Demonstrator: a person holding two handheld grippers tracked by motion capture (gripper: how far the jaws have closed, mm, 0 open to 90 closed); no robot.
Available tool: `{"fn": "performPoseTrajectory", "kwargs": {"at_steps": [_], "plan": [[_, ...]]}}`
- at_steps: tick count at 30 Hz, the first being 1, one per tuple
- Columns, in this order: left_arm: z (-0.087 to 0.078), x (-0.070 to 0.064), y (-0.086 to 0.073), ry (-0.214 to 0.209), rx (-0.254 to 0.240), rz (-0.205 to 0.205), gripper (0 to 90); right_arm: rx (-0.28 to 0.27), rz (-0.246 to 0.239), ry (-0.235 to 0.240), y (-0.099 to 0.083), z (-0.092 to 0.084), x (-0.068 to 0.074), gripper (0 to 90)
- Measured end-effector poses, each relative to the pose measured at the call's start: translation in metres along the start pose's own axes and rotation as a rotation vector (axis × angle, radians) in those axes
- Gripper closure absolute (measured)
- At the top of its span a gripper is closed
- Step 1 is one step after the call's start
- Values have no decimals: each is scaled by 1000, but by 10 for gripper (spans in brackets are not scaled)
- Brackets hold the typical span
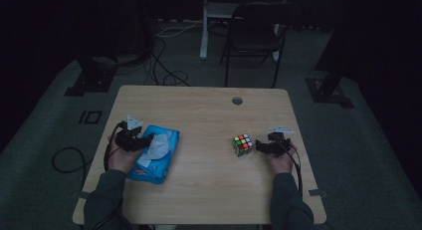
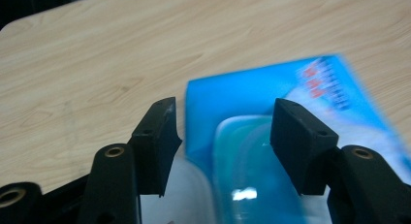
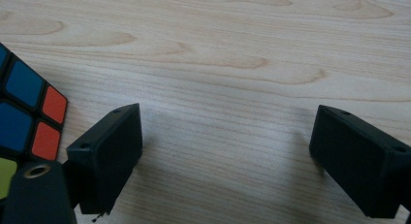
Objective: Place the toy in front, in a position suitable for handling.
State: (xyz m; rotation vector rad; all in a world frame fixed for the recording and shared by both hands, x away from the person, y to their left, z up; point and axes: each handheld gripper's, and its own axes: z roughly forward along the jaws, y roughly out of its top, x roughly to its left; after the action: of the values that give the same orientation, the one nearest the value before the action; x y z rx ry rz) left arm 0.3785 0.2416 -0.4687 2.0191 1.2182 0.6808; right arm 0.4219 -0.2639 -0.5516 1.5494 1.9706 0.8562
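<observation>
Wooden table [image 1: 209,115] under dim room light. Left gripper [image 1: 142,141] hovers with jaws spread over the near-left blue wipes pack [image 1: 157,155], gripping nothing; the pack's long axis runs near-to-far. Right gripper [image 1: 263,146], also open and empty, sits just right of the puzzle cube [image 1: 242,145].

Left gripper [image 1: 144,140]: black body, grey three-cornered plate on top, black cable trailing; blocky black jaws, brass-ringed screw holes. Right gripper [image 1: 259,147]: same build, flat rectangular pads. Person's sleeves [image 1: 102,197]: dark grey-green
</observation>
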Motion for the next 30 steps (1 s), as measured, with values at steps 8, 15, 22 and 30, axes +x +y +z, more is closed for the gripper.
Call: {"fn": "performPoseTrajectory", "kwargs": {"at_steps": [8,15,22,30], "plan": [[-24,-21,-1,-36,-83,-28,420,1,-6,6,0,0,0,116],[-30,-40,-3,-88,-107,0,401,-2,3,0,2,-2,3,230],[-27,-49,-4,-107,-99,5,393,-45,17,15,7,-15,4,266],[-27,-58,-7,-116,-78,25,389,-131,15,48,17,-45,10,261]]}}
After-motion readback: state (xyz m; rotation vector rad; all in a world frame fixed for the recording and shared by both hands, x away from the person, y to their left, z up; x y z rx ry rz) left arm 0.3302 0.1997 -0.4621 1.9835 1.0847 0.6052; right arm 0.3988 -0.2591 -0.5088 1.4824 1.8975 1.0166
